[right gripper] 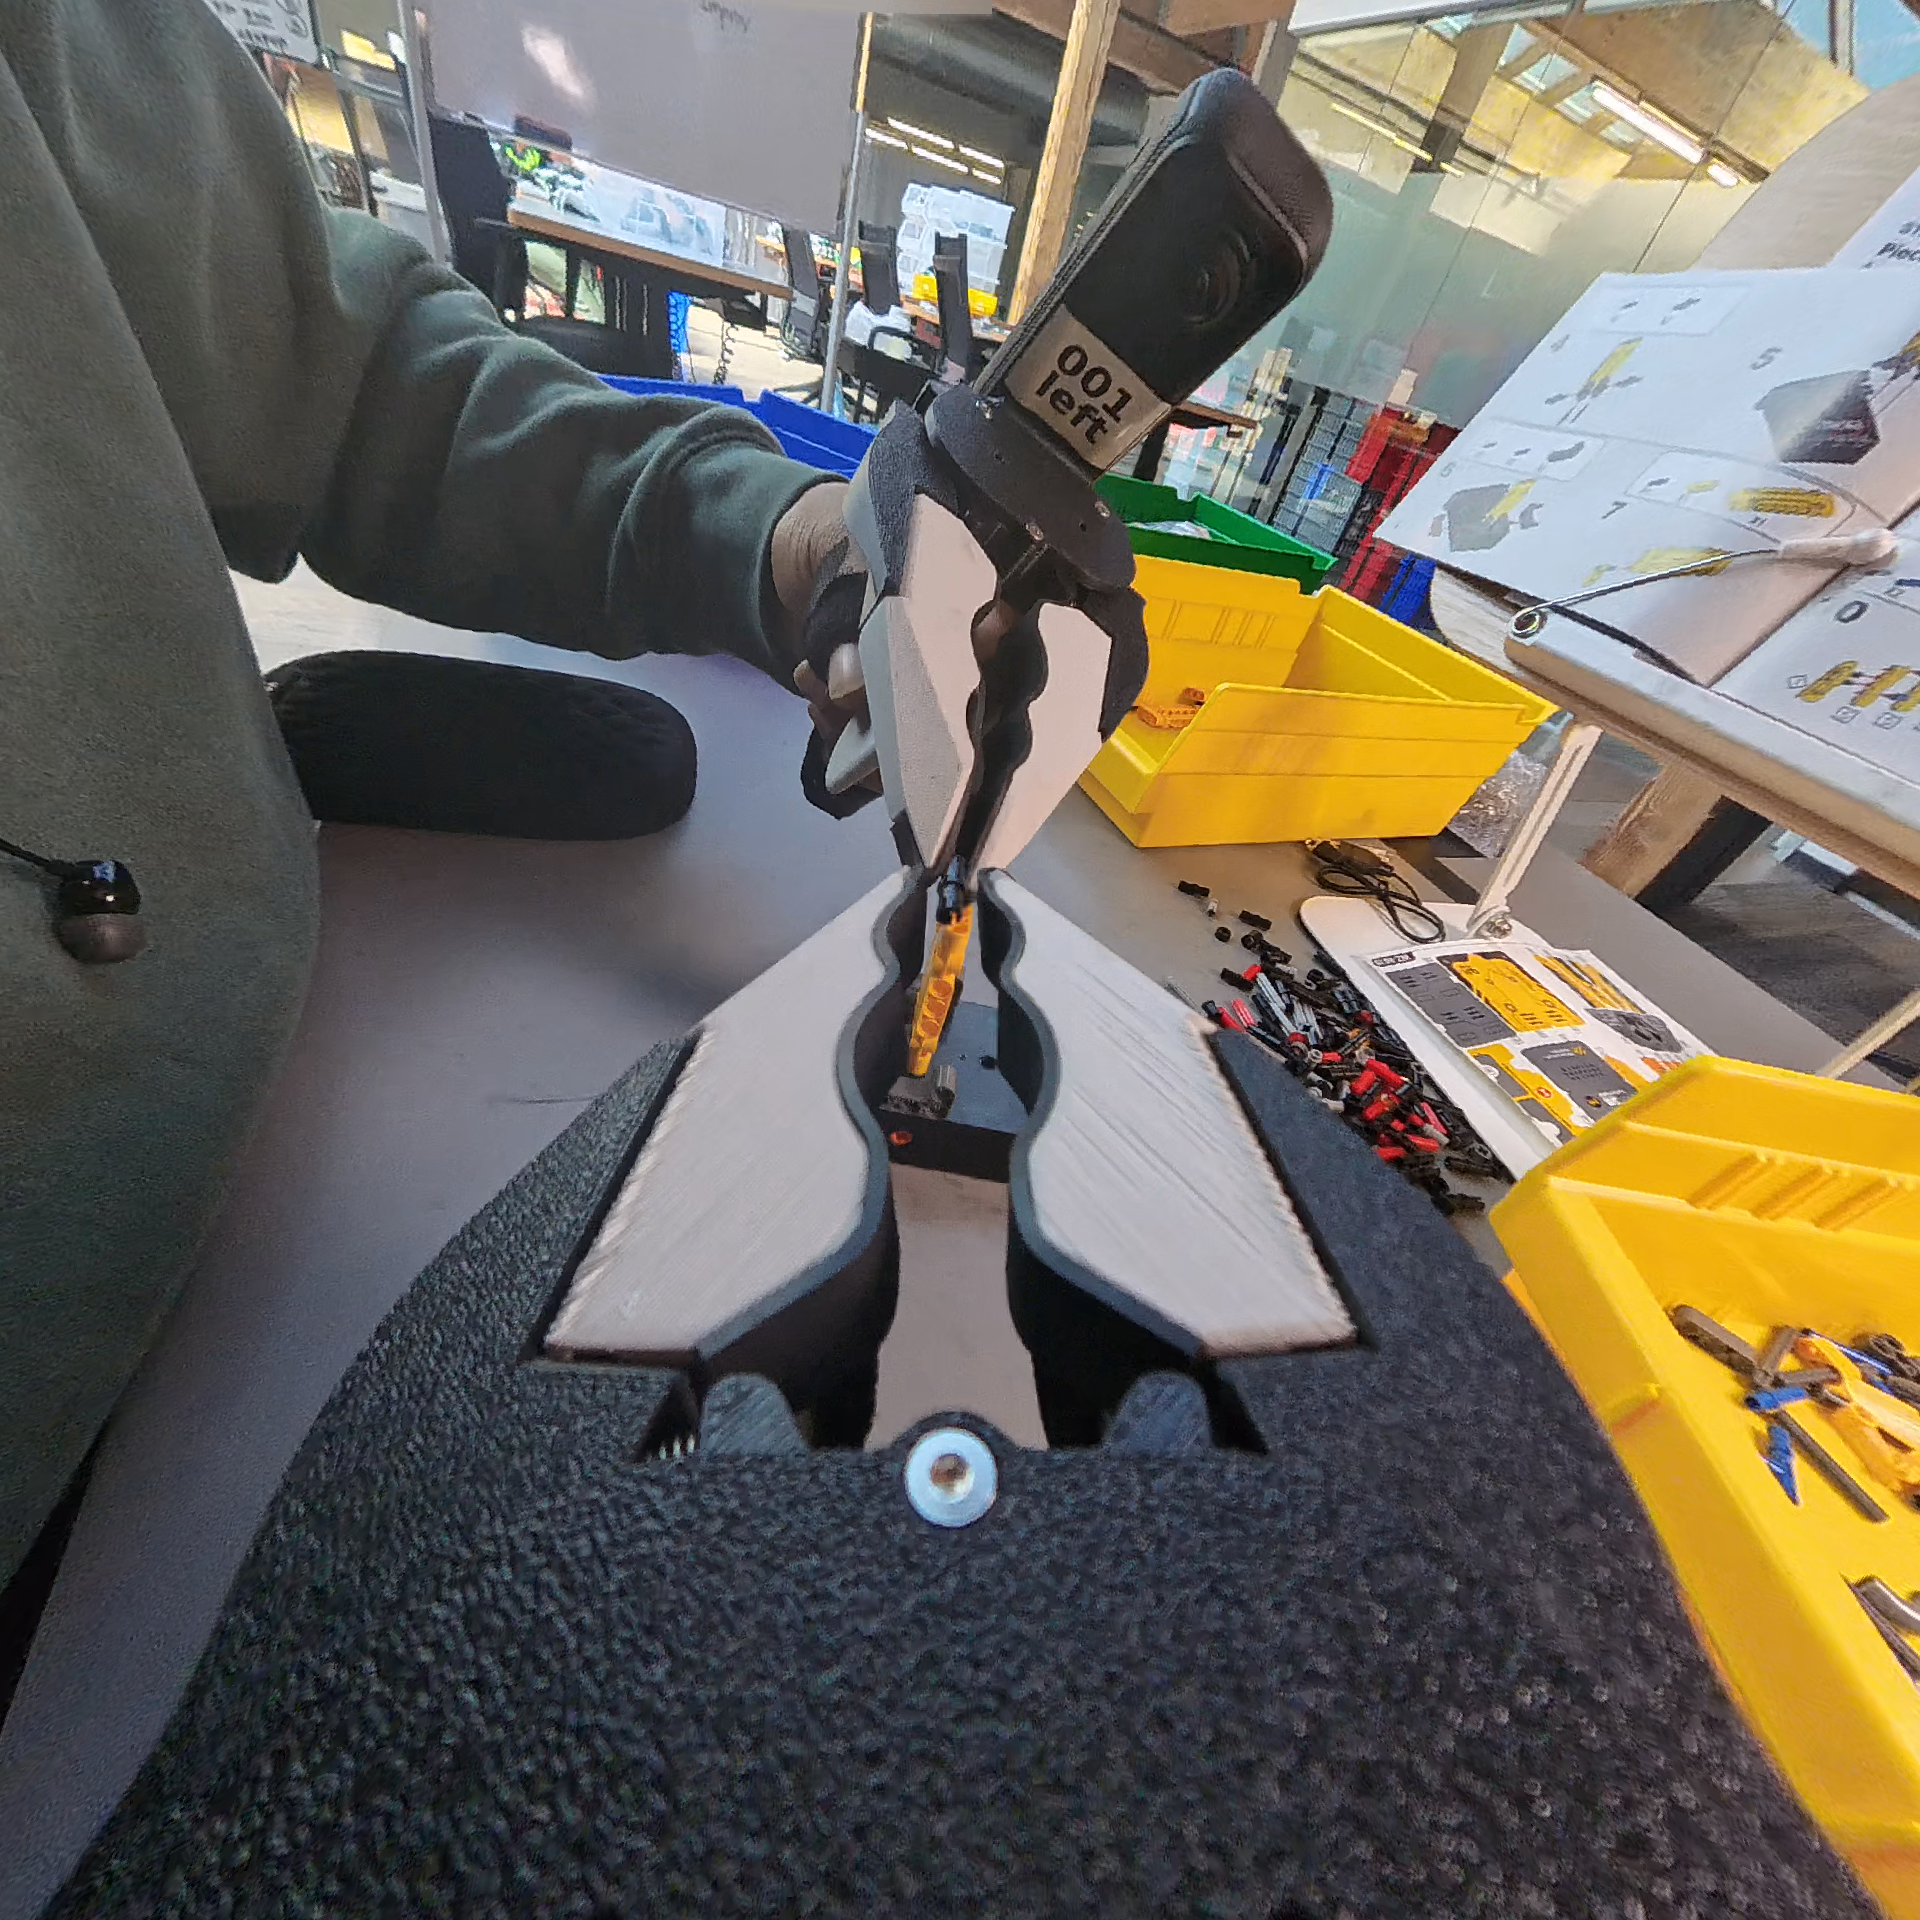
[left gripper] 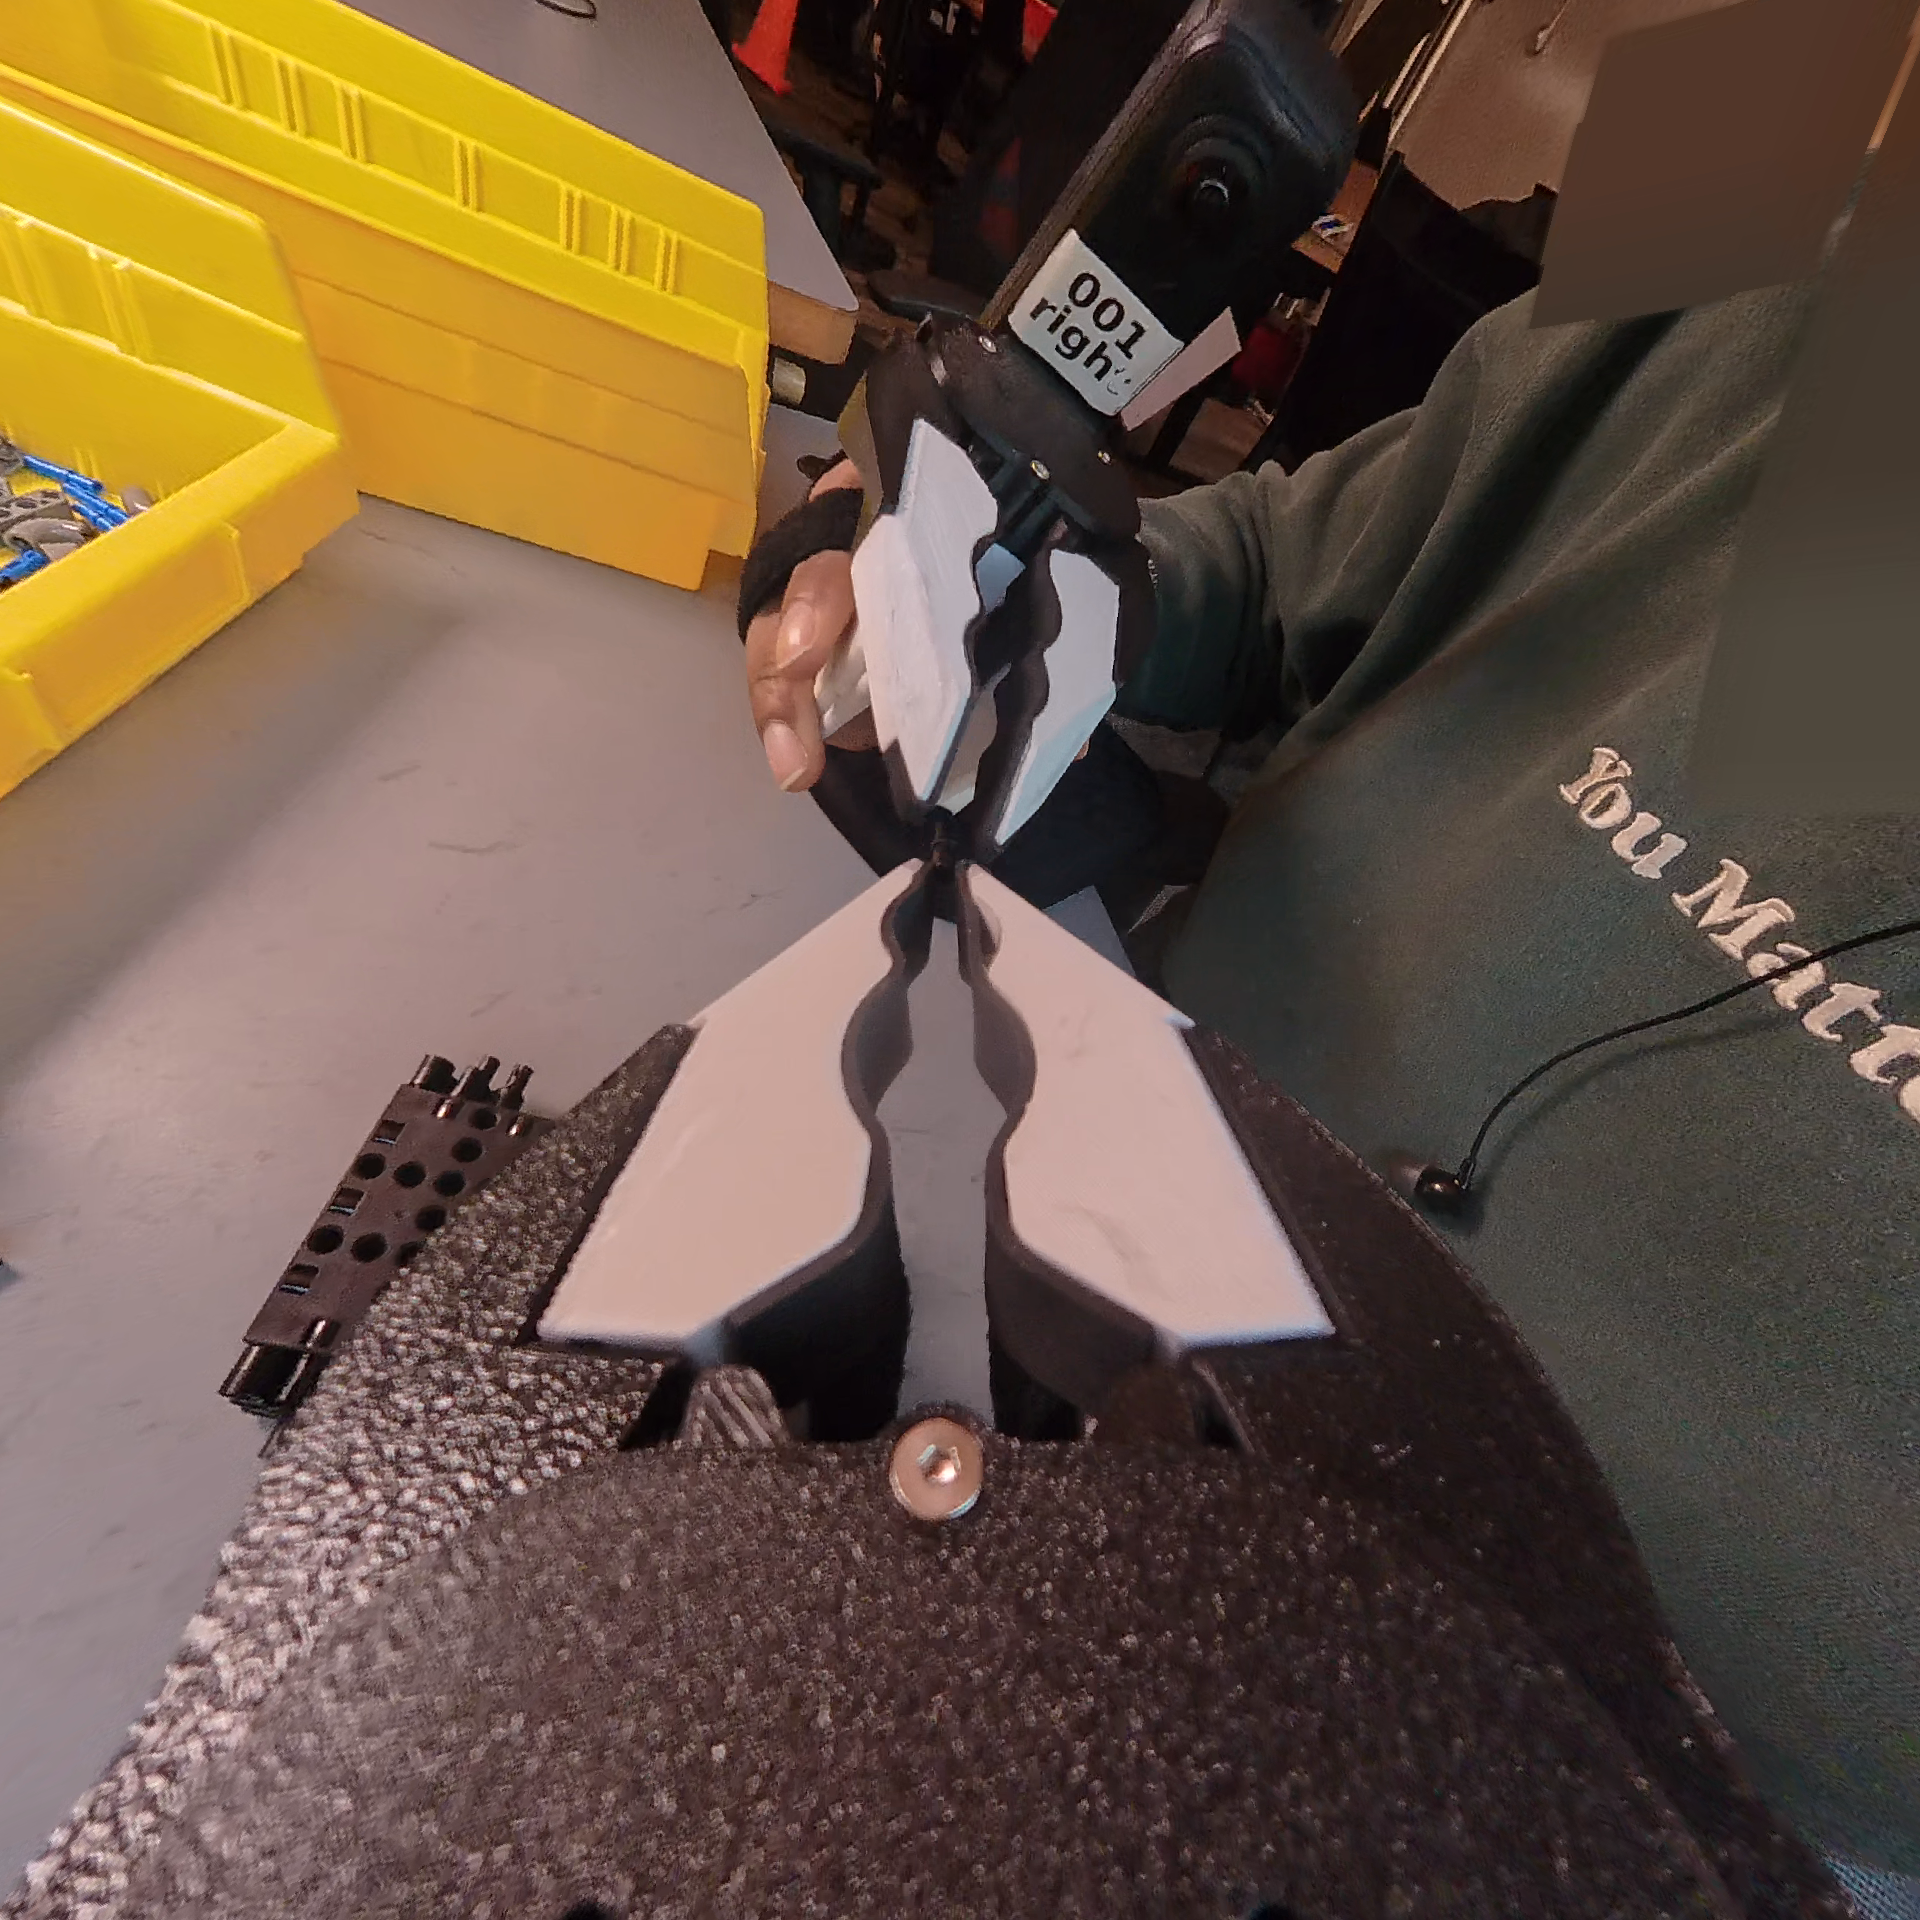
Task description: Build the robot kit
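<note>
your left claw (left gripper: 943,868) and right claw (right gripper: 951,883) meet tip to tip above the grey surface (left gripper: 416,831), right claw clamped on a yellow beam (right gripper: 938,987), left claw pinching its black pin (right gripper: 951,891)

Yellow bins (left gripper: 540,343) glossy smooth plastic. Table (left gripper: 436,831) matt grey, scuffed. Gripper housing (right gripper: 935,1662) rough pebbled black plastic; fingers (right gripper: 748,1164) matt grey. Sweatshirt (left gripper: 1558,831) soft green fleece. Screw (right gripper: 949,1475) shiny metal.

We see yellow bins (left gripper: 540,343) on the grey worktop (left gripper: 343,852), loose small pins (right gripper: 1340,1049) beside an instruction sheet (right gripper: 1527,997).
</note>
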A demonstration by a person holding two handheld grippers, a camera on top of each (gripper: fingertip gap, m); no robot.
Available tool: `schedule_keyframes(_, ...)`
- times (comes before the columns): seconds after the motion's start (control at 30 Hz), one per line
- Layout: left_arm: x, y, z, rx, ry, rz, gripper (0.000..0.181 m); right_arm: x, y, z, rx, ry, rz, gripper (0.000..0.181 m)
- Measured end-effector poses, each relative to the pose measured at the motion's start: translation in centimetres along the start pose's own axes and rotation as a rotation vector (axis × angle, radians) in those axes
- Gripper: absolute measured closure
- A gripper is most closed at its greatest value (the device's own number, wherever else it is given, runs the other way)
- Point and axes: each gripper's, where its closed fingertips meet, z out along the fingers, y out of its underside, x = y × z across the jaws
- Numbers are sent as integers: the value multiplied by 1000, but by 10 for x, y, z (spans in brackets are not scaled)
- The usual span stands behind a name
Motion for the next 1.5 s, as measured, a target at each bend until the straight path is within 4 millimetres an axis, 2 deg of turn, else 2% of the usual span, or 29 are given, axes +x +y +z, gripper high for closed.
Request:
schedule_keyframes(0.17, 4, -3, 2, 21, 28, -19, 178, -2, -1, 0, -10, 5, -46, 169)
schedule_keyframes(0.63, 2, -4, 2, 39, 42, -72, 178, 0, 0, 0, -20, -1, -70, 177)
schedule_keyframes(1.2, 12, -13, -2, 131, 161, -197, 178, -2, -12, 0, 22, 31, -225, 176)
schedule_keyframes(1.4, 18, -17, -4, 179, 240, -288, 179, -4, -17, 0, 29, 49, -338, 176)
schedule_keyframes(1.5, 14, -14, -4, 165, 211, -286, 178, -3, -14, 1, 14, 36, -310, 177)
